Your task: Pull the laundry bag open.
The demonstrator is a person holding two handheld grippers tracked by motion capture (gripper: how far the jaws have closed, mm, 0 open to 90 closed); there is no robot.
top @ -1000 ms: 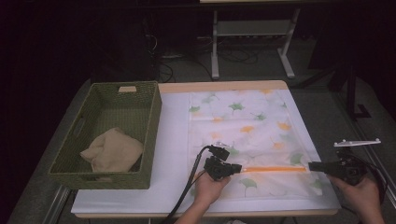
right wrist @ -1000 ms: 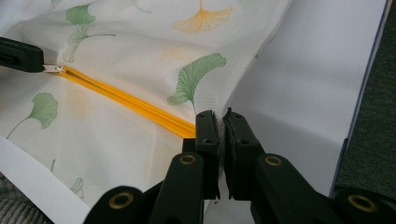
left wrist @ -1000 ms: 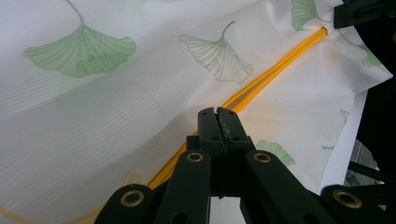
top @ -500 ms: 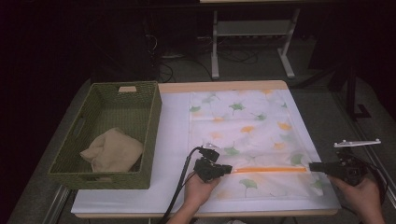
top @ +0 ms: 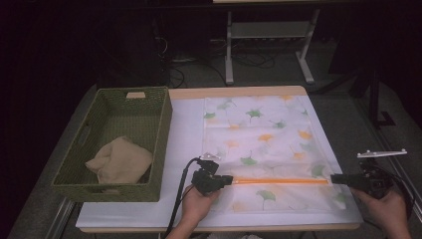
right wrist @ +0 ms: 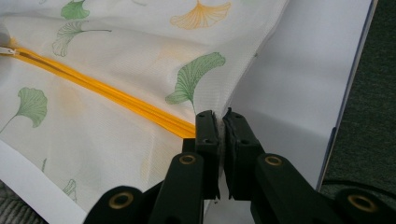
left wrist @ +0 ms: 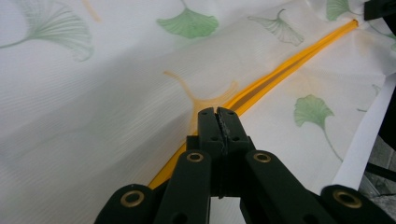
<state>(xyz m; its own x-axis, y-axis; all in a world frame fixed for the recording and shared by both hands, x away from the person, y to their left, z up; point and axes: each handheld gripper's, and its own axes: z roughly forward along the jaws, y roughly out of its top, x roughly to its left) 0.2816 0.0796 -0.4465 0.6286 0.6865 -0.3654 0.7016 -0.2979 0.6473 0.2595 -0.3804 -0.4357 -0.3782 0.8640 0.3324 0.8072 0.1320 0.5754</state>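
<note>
A white mesh bag (top: 259, 129) printed with green and orange ginkgo leaves lies flat on the white table top (top: 184, 129). An orange zipper (top: 278, 181) runs across its near part. My left gripper (top: 230, 180) is at the zipper's left end and shut on the zipper pull, its jaws (left wrist: 217, 114) pressed together over the orange line (left wrist: 280, 70). Behind those jaws the zipper shows as two parted orange strips. My right gripper (top: 334, 178) is shut on the bag's right edge (right wrist: 219, 116), where the zipper (right wrist: 93, 86) ends.
A green woven basket (top: 114, 94) stands at the table's left and holds a crumpled beige cloth (top: 119, 159). A metal rack (top: 268, 30) and cables are on the dark floor beyond the far edge. The table's near edge runs just in front of both hands.
My left gripper has slid to the left along the zipper, and the visible orange line has grown longer. The right gripper has stayed where it was.
</note>
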